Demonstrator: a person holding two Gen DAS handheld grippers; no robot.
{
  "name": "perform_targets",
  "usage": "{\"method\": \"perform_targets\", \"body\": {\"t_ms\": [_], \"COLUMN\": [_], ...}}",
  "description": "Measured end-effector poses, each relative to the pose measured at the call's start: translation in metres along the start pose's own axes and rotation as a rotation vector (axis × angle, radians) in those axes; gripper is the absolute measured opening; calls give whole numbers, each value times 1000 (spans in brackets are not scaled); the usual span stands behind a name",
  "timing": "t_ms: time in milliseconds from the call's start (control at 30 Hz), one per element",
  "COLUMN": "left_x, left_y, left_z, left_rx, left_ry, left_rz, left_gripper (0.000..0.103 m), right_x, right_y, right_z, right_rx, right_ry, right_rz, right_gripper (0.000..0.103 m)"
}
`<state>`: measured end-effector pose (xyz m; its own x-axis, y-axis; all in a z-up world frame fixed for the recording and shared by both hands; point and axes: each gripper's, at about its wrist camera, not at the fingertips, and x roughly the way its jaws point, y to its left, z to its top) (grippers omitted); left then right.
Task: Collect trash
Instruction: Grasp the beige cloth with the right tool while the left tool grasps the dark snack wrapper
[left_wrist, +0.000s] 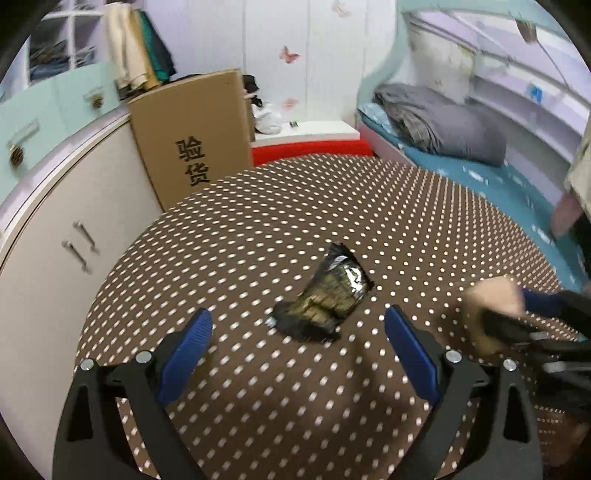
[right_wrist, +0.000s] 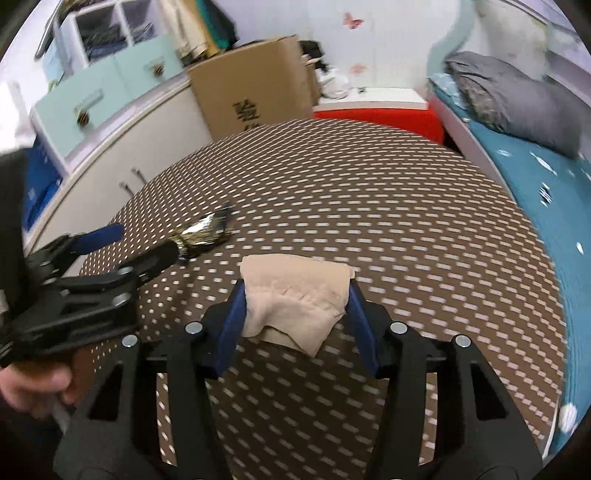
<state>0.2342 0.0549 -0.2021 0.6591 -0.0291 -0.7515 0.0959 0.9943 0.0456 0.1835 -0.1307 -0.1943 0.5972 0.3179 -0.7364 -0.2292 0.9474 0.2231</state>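
**Two claws, two pieces of trash on the dotted bench**

The right claw (right_wrist: 295, 295) has its blue pads closed against both sides of a crumpled beige paper napkin (right_wrist: 295, 295), pinching it where it sits on the bench; gripping it across the middle probably keeps the soft wad from slipping out. The left claw (left_wrist: 298, 330) is spread wide and tilted down, its blue fingers (left_wrist: 186, 350) open on either side of a crushed black-and-gold foil wrapper (left_wrist: 327, 299) lying flat just ahead, apparently lined up for a pickup. Both pieces rest on the round bench covered in brown cloth with white dots (left_wrist: 258, 221). Beyond it stand a tall brown cardboard box (left_wrist: 195, 133) and a bed with a teal sheet (left_wrist: 480, 177). No bin is visible.
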Motion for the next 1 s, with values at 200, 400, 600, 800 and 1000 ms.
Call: {"method": "perform_targets", "body": {"t_ms": [200,400,600,800,1000], "left_x": [24,19,5,-5,7], "left_y": [-12,-26,-45,-65,-69], "left_z": [5,2,-8,-16,-8], "left_rx": [23,28,24,76,99], "left_ry": [40,49,46,45,48], "left_rz": [-40,-116,-135,-118,-100], "left_gripper": [71,40,40,47,70], "right_x": [-31,-52,-71,-86,-94], "right_y": [-46,-72,-90,-104,-108], "right_z": [-11,-20,-25,-34,-39], "right_rx": [109,170,198,217,229], "right_ry": [-30,-63,-91,-108,-118], "right_rz": [-29,-42,-43,-44,-47], "right_gripper": [52,52,52,52,52]}}
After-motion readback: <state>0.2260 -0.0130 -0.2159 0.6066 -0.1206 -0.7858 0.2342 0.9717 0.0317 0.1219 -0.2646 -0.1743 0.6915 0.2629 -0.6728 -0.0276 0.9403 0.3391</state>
